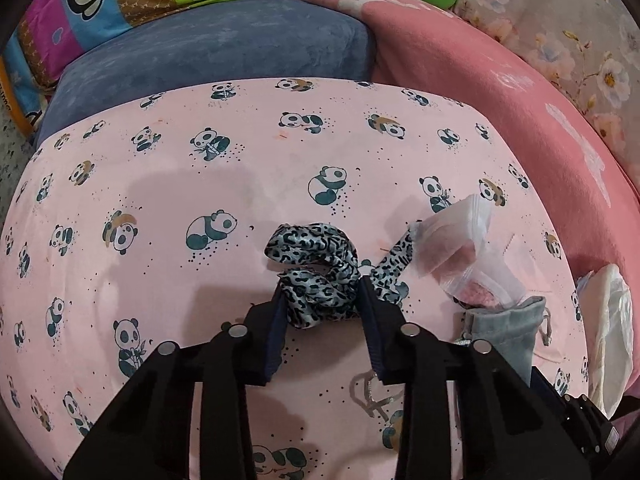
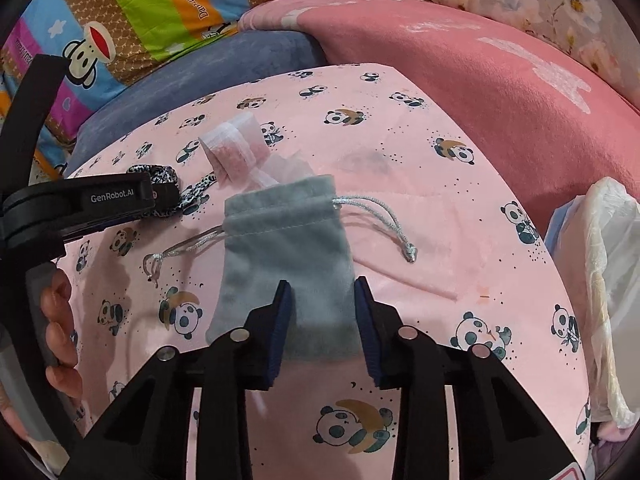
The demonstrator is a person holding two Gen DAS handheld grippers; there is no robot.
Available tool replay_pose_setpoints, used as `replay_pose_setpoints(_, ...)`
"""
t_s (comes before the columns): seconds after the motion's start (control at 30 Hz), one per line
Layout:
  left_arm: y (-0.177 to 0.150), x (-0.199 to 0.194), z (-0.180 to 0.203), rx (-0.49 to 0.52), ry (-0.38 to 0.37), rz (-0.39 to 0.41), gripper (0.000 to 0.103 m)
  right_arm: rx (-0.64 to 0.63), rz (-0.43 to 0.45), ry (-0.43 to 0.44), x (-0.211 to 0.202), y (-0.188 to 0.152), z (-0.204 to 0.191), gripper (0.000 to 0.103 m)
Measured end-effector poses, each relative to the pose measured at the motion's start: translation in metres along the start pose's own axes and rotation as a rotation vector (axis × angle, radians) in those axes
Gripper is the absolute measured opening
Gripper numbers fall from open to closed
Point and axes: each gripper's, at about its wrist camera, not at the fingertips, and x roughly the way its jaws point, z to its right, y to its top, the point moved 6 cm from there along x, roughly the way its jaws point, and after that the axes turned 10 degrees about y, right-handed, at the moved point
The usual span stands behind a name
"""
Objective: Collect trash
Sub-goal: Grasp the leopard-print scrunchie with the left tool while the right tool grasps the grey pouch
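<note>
A leopard-print fabric band lies bunched on the pink panda-print cover. My left gripper is shut on its near end, with both pads pressing the fabric. A grey drawstring pouch lies flat with silver cords trailing to both sides. My right gripper is shut on the pouch's lower part, which fills the gap between the pads. A clear zip bag with pink content rests at the pouch's mouth, beside the band. In the left wrist view the zip bag and pouch are to the right.
A white plastic bag sits at the cover's right edge. A blue cushion, a pink blanket and colourful bedding lie behind. A person's hand holds the left gripper's handle at the left.
</note>
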Motion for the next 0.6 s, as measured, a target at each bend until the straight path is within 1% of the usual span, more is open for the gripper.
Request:
replay_pose_setpoints(0.03, -0.002, -0.001, 0.000, 0.002, -0.001, -0.001, 0.026, 0.003, -0.003, 0.007, 0.000, -0.001, 0.001, 0.022)
replay_pose_setpoints(0.07, -0.005, -0.003, 0.000, 0.001, 0.000, -0.002, 0.026, 0.011, -0.007, 0.021, 0.000, -0.002, 0.001, 0.019)
replay_pose_setpoints(0.13, -0.009, -0.005, 0.001, -0.006, -0.001, -0.004, 0.025, 0.022, -0.012, 0.040, 0.001, -0.004, 0.003, 0.009)
replay_pose_setpoints(0.17, -0.012, -0.008, 0.001, -0.011, -0.006, -0.005, 0.025, 0.030, -0.014, 0.050, 0.000, -0.007, 0.004, 0.007)
replay_pose_setpoints(0.33, -0.025, -0.022, -0.003, -0.038, -0.018, -0.007, 0.025, 0.058, -0.018, 0.085, -0.009, -0.016, 0.005, 0.005)
replay_pose_setpoints(0.6, -0.055, -0.057, -0.008, -0.056, -0.039, 0.018, 0.025, 0.108, 0.037, 0.126, -0.041, -0.034, 0.004, 0.005)
